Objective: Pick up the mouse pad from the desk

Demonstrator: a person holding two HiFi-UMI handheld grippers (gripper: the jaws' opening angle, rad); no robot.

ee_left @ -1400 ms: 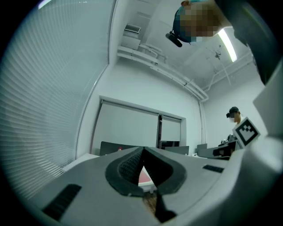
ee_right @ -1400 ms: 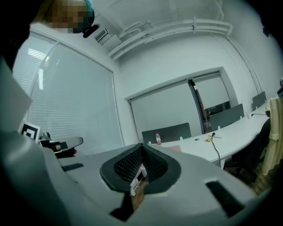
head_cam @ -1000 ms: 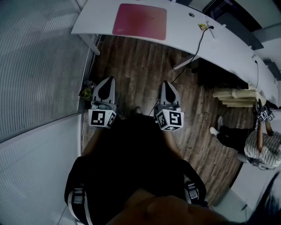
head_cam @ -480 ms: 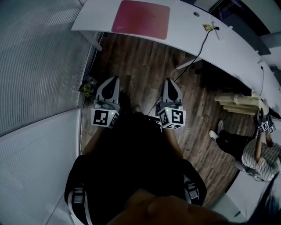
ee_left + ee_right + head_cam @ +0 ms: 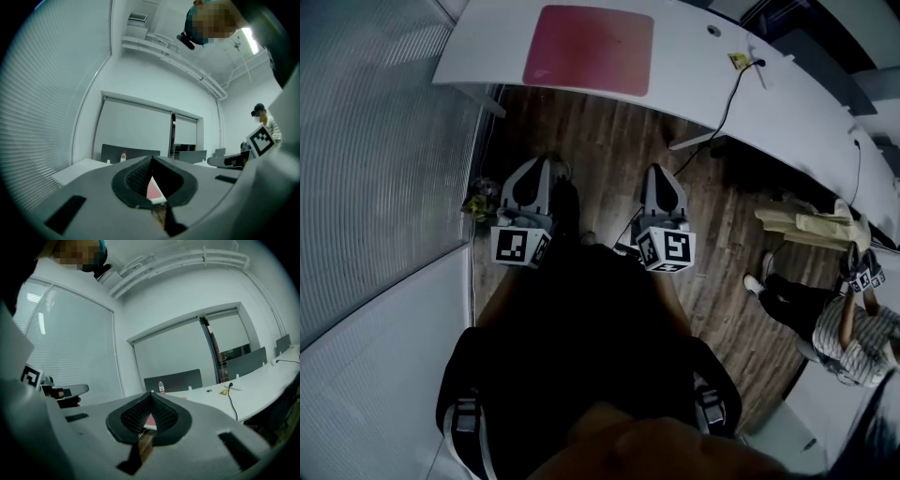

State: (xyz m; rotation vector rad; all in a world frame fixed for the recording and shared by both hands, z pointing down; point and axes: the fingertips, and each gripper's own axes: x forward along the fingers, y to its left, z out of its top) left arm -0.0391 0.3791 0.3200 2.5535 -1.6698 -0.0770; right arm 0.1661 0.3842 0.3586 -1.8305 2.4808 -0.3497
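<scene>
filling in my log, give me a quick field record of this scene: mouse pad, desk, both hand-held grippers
mouse pad: red, flat on the desk, untouched
desk: white, curved
left hand-held gripper: shut, empty, short of the desk
right hand-held gripper: shut, empty, short of the desk
black cable: runs off the desk edge
person: far right

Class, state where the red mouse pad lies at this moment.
In the head view, the red mouse pad lies flat near the left end of the white desk, beyond the left gripper and right gripper, left of a black cable.
</scene>
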